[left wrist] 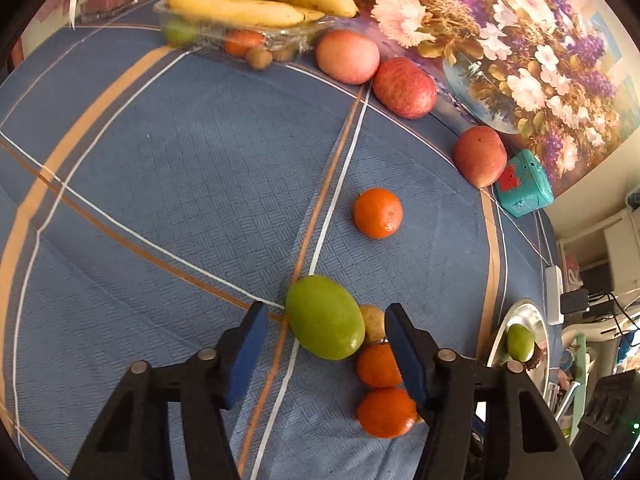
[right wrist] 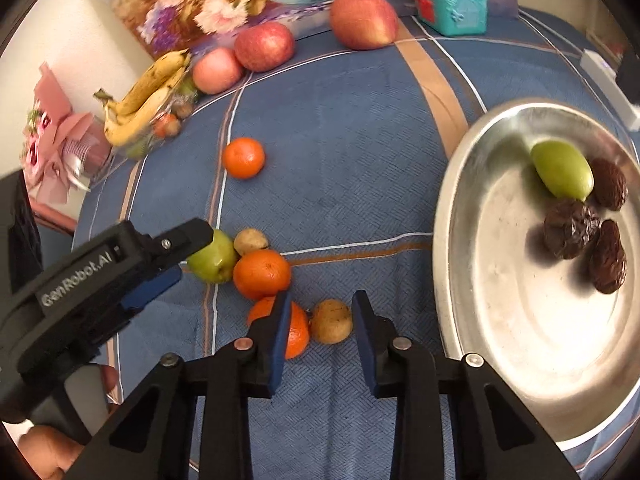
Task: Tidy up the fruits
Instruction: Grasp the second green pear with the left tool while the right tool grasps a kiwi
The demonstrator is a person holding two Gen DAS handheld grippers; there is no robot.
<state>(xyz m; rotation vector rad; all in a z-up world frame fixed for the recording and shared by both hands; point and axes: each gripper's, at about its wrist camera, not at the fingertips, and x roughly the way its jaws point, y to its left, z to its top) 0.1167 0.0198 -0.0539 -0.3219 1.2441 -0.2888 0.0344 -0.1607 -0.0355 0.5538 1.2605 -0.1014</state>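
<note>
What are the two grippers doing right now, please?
Left gripper: open around the green fruit, not gripping.
Right gripper: open around the brown fruit, not gripping.

You're in a home: a checked blue tablecloth (left wrist: 180, 184) covers the bench, a floral painting (left wrist: 520, 40) leans beyond your left gripper (left wrist: 324, 356), household clutter (left wrist: 592, 312) stands off to its right.
</note>
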